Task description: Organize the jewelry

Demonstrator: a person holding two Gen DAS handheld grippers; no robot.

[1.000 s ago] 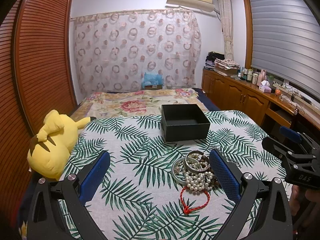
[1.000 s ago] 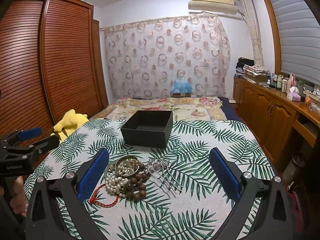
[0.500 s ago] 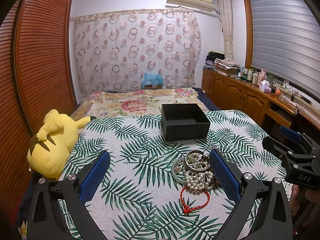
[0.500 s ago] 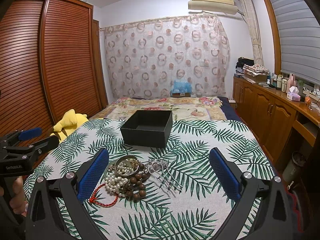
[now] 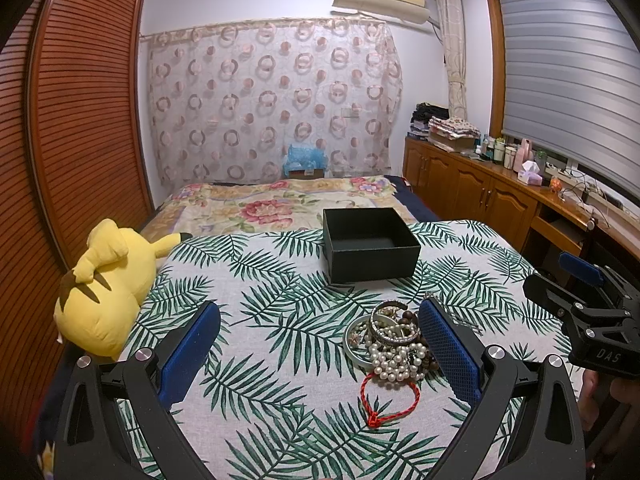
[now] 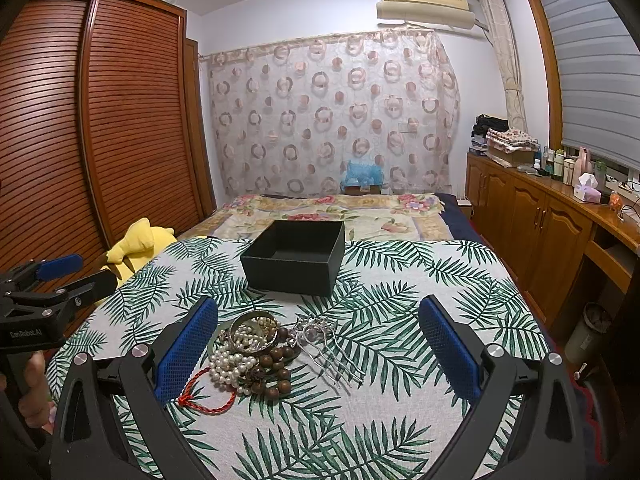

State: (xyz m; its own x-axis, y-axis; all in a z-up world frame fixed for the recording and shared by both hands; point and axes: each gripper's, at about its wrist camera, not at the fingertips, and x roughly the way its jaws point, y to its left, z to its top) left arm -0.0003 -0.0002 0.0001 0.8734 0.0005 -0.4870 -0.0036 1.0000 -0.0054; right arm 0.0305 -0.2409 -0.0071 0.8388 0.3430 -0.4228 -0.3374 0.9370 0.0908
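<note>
A pile of jewelry [image 5: 394, 344] lies on the leaf-print cloth [image 5: 280, 320]: pearl strands [image 6: 232, 362], metal bangles [image 6: 253, 330], brown wooden beads [image 6: 276, 368], a red cord bracelet [image 5: 390, 398] and a silver hair comb [image 6: 332, 350]. Behind it stands an open, empty black box [image 5: 370, 242] [image 6: 296, 256]. My left gripper [image 5: 320, 354] hovers open above the cloth, its right finger beside the pile. My right gripper [image 6: 318, 354] is open too, with the pile by its left finger and the comb between the fingers.
A yellow plush toy [image 5: 106, 284] sits at the left edge of the cloth. A floral bedspread [image 5: 280, 204] stretches behind the box. Wooden cabinets [image 6: 540, 228] with bottles run along the right wall. Slatted wardrobe doors [image 6: 100, 128] stand on the left.
Both grippers have crept slightly forward toward the pile; nothing has been taken hold of and both stay open.
</note>
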